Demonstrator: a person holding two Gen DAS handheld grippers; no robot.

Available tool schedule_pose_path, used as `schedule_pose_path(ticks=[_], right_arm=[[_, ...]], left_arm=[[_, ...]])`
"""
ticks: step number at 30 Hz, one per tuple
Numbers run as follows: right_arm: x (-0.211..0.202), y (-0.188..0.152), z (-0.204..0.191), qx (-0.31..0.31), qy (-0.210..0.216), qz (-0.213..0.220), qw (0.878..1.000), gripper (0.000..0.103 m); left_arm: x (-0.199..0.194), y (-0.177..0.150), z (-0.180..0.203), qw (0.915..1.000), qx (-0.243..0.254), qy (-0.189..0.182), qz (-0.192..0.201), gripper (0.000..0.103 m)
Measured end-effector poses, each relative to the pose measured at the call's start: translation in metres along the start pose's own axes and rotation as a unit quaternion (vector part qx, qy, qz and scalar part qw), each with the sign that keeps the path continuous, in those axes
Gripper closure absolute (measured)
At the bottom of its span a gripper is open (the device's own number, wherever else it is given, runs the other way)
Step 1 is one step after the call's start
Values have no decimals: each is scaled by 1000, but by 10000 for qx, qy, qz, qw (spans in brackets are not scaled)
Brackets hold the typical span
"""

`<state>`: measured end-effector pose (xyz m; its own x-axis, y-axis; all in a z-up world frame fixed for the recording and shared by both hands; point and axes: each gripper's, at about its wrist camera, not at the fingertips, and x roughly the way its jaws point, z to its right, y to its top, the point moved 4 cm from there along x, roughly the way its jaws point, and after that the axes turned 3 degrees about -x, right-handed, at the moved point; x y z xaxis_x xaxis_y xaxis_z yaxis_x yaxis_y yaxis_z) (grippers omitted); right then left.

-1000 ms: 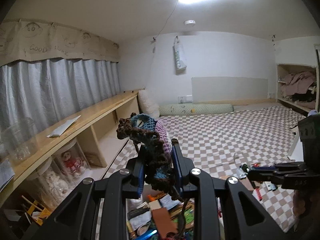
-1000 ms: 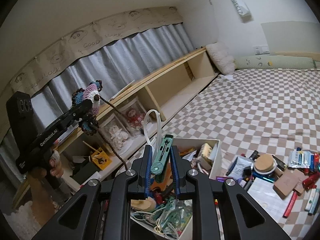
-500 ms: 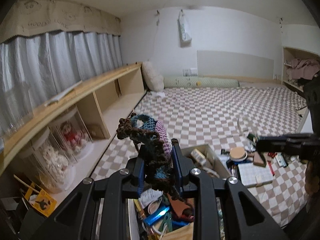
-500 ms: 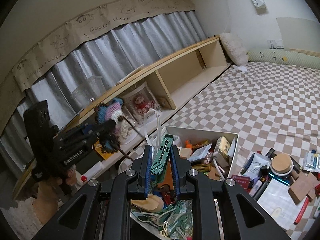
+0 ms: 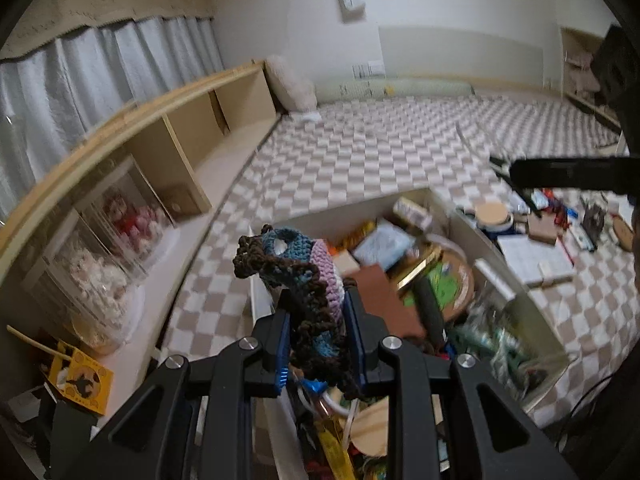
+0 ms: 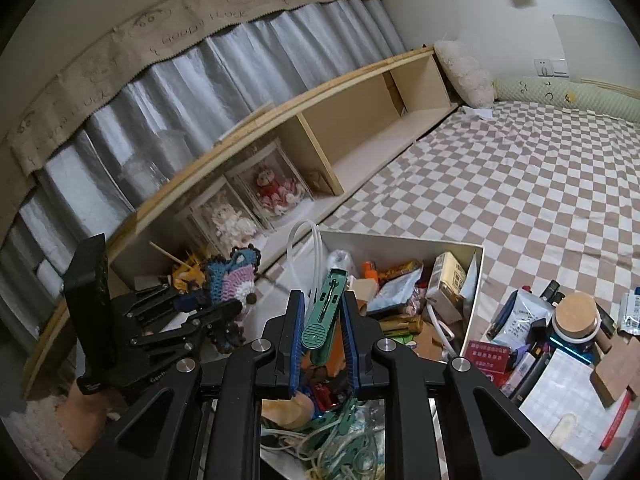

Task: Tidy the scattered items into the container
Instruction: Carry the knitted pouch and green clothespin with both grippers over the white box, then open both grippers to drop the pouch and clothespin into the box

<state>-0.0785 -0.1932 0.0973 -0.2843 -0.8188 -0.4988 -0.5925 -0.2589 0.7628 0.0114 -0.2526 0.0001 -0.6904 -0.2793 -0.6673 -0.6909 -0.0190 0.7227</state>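
Right wrist view: white container on checked bedding, already crowded, so each gripper hangs above it to drop its load. Left gripper clamps a crocheted toy near the left wall; right gripper pinches a green clip over the middle.

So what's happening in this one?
A person is tidying clutter into a white box on a checkered mat. The left gripper is shut on a crocheted piece and the right gripper on a green clip, both above the box. More items lie beside it.
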Motion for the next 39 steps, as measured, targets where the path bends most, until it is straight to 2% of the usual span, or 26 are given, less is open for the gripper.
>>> schedule_pose_path(ticks=[9, 11, 13, 14, 23, 30, 39], right_arm=[[25, -8, 5, 36, 10, -246, 9997, 84], [30, -8, 6, 37, 4, -281, 9996, 84], [34, -7, 7, 50, 4, -312, 9995, 84], [36, -6, 7, 48, -2, -333, 9994, 84], [59, -2, 13, 57, 3, -506, 9987, 84], [98, 14, 19, 55, -27, -799, 9968, 84], [144, 24, 28, 155, -29, -1253, 9920, 84]], left_arm=[[32, -32, 7, 9968, -54, -377, -701, 78], [38, -37, 5, 9958, -121, -389, -815, 67], [41, -40, 1, 9951, -246, -381, -884, 38], [42, -42, 0, 9948, -306, -405, -885, 35], [26, -47, -2, 9952, -476, -443, -733, 34], [19, -40, -11, 9936, -884, -504, -495, 33], [21, -27, -18, 9913, -1120, -509, -460, 33]])
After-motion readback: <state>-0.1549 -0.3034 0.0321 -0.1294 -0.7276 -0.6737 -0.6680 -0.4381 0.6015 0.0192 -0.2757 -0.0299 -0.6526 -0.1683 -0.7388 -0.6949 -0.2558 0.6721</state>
